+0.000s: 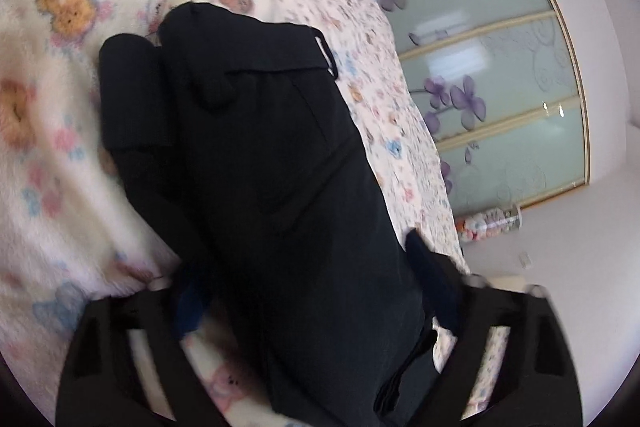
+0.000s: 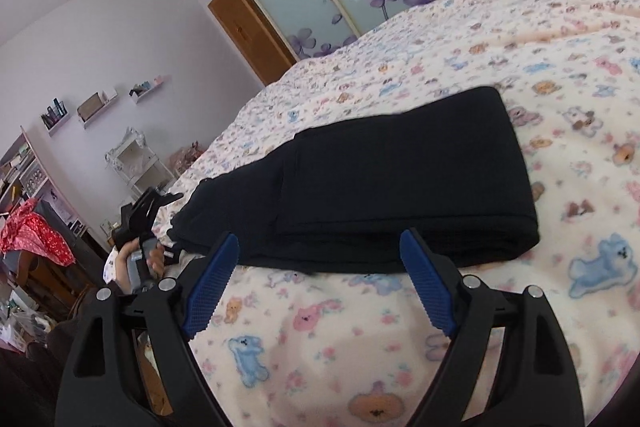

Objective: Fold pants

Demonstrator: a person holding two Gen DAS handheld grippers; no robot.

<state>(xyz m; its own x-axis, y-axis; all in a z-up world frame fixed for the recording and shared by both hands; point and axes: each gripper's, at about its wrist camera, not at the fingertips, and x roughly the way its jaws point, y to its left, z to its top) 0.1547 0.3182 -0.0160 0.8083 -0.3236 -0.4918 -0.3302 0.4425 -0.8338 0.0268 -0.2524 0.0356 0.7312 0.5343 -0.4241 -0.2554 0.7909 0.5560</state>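
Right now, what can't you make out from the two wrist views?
- Left gripper pads, left wrist view: the black pants drape over them and the frame is blurred, so grip or gap is undecided.
- Waistband end of the pants, right wrist view: dark, folds unreadable.
- Shelf items, right wrist view: too small to identify.
- Right gripper: open, nothing hidden.

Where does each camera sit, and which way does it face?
Left wrist: on the left gripper, looking along the black pants between its fingers.
Right wrist: on the open right gripper, facing the pants' folded side; a hand shows.
Shared: pants, teddy-bear blanket, flowered wardrobe doors.
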